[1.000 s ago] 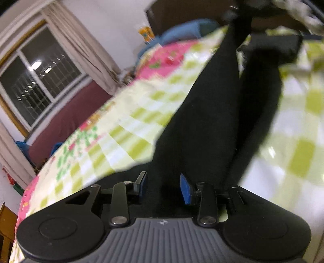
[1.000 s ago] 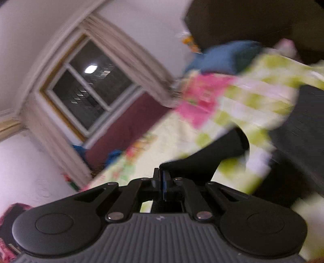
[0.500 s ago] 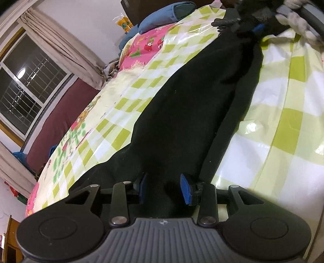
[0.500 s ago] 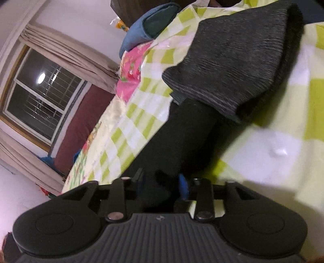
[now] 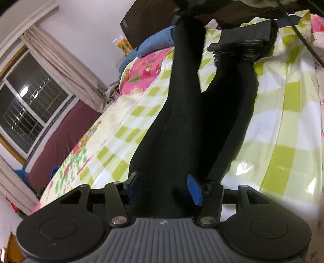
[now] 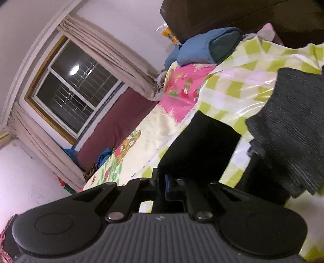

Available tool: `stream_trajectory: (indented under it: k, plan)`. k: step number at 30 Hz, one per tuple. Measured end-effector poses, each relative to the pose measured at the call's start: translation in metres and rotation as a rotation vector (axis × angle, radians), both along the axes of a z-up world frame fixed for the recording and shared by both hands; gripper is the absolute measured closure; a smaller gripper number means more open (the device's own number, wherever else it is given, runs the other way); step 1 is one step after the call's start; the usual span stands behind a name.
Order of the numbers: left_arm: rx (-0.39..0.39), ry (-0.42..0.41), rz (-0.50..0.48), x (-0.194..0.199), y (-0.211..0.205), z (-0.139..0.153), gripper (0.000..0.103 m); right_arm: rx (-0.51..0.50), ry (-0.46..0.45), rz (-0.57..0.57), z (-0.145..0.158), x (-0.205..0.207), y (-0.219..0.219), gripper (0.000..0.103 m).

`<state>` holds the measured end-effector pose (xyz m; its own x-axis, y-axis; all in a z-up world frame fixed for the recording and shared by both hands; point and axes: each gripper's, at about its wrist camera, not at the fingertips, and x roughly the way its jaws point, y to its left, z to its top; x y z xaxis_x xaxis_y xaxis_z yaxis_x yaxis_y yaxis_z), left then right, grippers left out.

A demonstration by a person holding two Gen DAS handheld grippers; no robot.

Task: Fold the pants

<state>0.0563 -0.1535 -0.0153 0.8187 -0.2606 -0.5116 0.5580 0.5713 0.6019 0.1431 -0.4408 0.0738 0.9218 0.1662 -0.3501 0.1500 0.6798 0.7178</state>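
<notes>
Black pants (image 5: 182, 129) lie on a green-checked bed sheet (image 5: 283, 121). In the left wrist view my left gripper (image 5: 165, 187) has its blue-padded fingers apart with the pants' fabric bunched between them. One leg rises up to my right gripper (image 5: 185, 9) at the top; the other leg lies flat with its grey cuff (image 5: 247, 40) on the sheet. In the right wrist view my right gripper (image 6: 161, 184) is shut on the black leg end (image 6: 200, 145), lifted above the bed. The grey cuff (image 6: 291, 129) lies to the right.
A blue pillow (image 6: 206, 44) and dark headboard (image 6: 222, 14) stand at the bed's far end. A pink patterned cover (image 6: 182, 89) lies beyond the pants. A window (image 6: 75, 89) with beige curtains and a maroon surface (image 6: 113, 129) are to the left.
My right gripper has closed on one pant leg end and lifted it off the bed. My left gripper stays at the pants' other end.
</notes>
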Motion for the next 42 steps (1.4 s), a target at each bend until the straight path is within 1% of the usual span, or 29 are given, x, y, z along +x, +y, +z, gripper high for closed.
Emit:
stream_trajectory:
  k: [3, 7, 8, 11, 12, 14, 17, 18, 19, 20, 22, 24, 26, 29, 31, 32, 33, 35, 37, 39, 40, 42]
  plan:
    - [0.009, -0.018, -0.002, 0.008, -0.012, -0.005, 0.035, 0.018, -0.004, 0.027, 0.010, 0.005, 0.006, 0.096]
    - [0.027, -0.023, 0.046, 0.024, -0.022, -0.009, 0.036, 0.005, -0.009, 0.054, 0.025, 0.013, 0.013, 0.096]
    - [0.017, -0.027, 0.049, 0.023, -0.022, -0.006, 0.036, -0.003, -0.011, 0.059, 0.029, 0.015, 0.015, 0.096]
    - [-0.049, -0.047, 0.027, 0.013, -0.022, 0.010, 0.036, -0.012, -0.036, 0.076, 0.042, 0.021, 0.020, 0.096]
    - [-0.054, -0.063, 0.024, 0.010, -0.024, 0.012, 0.035, -0.010, -0.045, 0.080, 0.045, 0.023, 0.022, 0.096]
    - [-0.039, -0.085, 0.023, 0.010, -0.033, 0.008, 0.035, -0.006, -0.059, 0.086, 0.051, 0.024, 0.024, 0.096]
    - [-0.009, -0.082, 0.044, 0.018, -0.040, -0.004, 0.035, -0.011, -0.069, 0.093, 0.058, 0.026, 0.026, 0.096]
    - [-0.004, -0.079, 0.058, 0.024, -0.039, -0.003, 0.035, -0.016, -0.069, 0.095, 0.060, 0.026, 0.026, 0.096]
    - [-0.010, -0.077, 0.077, 0.029, -0.035, 0.001, 0.040, -0.022, -0.069, 0.097, 0.061, 0.026, 0.027, 0.096]
    - [-0.018, -0.075, 0.091, 0.034, -0.028, 0.007, 0.048, -0.030, -0.067, 0.102, 0.062, 0.027, 0.027, 0.096]
    - [-0.016, -0.078, 0.115, 0.047, -0.012, 0.024, 0.054, -0.045, -0.054, 0.108, 0.065, 0.035, 0.029, 0.096]
    - [-0.005, -0.104, 0.143, 0.062, 0.003, 0.044, 0.056, -0.047, -0.040, 0.128, 0.070, 0.052, 0.030, 0.096]
    - [-0.008, -0.145, 0.178, 0.075, 0.016, 0.068, 0.058, -0.042, -0.055, 0.155, 0.082, 0.067, 0.034, 0.096]
    - [-0.059, -0.183, 0.211, 0.079, 0.033, 0.103, 0.058, -0.065, -0.134, 0.185, 0.104, 0.071, 0.043, 0.096]
    - [-0.089, -0.196, 0.211, 0.070, 0.039, 0.114, 0.059, -0.070, -0.192, 0.200, 0.109, 0.060, 0.043, 0.096]
    - [-0.098, -0.193, 0.201, 0.063, 0.040, 0.113, 0.059, -0.080, -0.206, 0.199, 0.107, 0.052, 0.042, 0.096]
    - [-0.103, -0.179, 0.184, 0.054, 0.039, 0.109, 0.059, -0.087, -0.200, 0.191, 0.100, 0.042, 0.038, 0.096]
    - [-0.099, -0.120, 0.135, 0.036, 0.033, 0.089, 0.059, -0.081, -0.142, 0.163, 0.074, 0.024, 0.027, 0.096]
    - [-0.076, -0.040, 0.085, 0.022, 0.022, 0.062, 0.059, -0.089, -0.047, 0.105, 0.038, 0.005, 0.012, 0.096]
    - [-0.044, 0.059, 0.030, 0.009, 0.008, 0.033, 0.059, -0.063, 0.101, 0.030, -0.013, -0.007, -0.011, 0.096]
    - [-0.020, 0.107, 0.001, 0.003, 0.000, 0.018, 0.061, -0.046, 0.157, 0.003, -0.032, -0.010, -0.020, 0.096]
    - [0.028, 0.150, -0.044, -0.009, -0.013, -0.002, 0.062, 0.008, 0.273, -0.050, -0.077, -0.016, -0.040, 0.096]
